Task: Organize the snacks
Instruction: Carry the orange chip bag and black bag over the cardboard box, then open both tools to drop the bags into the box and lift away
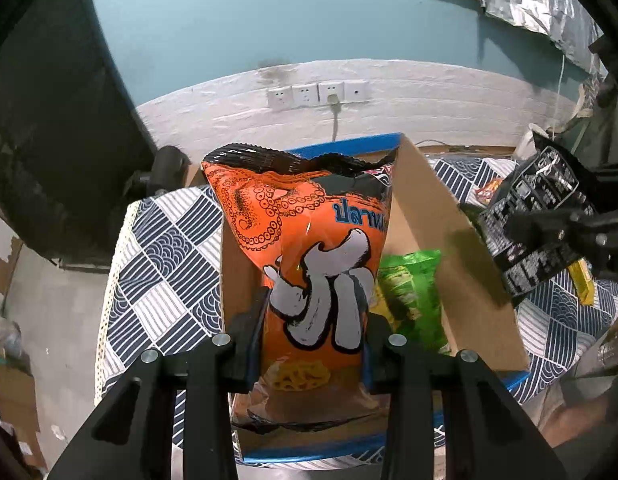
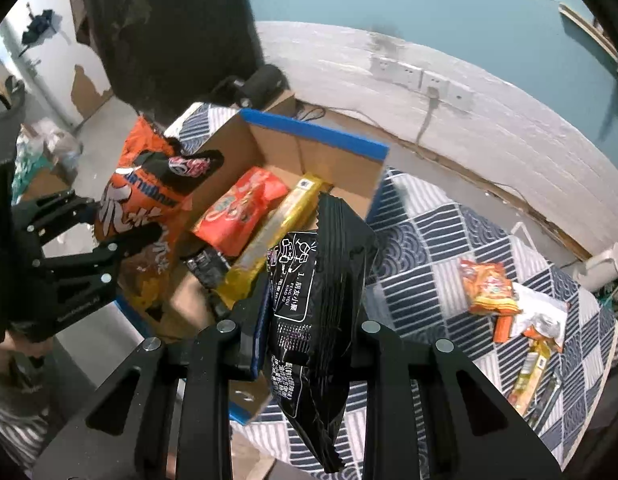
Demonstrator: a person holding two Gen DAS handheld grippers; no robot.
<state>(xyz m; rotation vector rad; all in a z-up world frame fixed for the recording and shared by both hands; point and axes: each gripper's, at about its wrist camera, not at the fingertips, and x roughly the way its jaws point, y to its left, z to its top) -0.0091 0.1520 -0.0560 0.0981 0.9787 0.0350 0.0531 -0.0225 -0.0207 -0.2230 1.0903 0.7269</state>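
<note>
Left tool (image 1: 313, 344) grips an orange bag (image 1: 305, 264) above the box (image 1: 449, 248); right tool (image 2: 309, 332) grips a black bag (image 2: 321, 300) beside the box on the counter (image 2: 449, 240)

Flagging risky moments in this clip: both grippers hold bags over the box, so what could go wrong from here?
Both bags may collide at the box: the orange bag and black bag converge there. The black bag hangs near the box's right wall and could drop outside onto the cloth.
</note>
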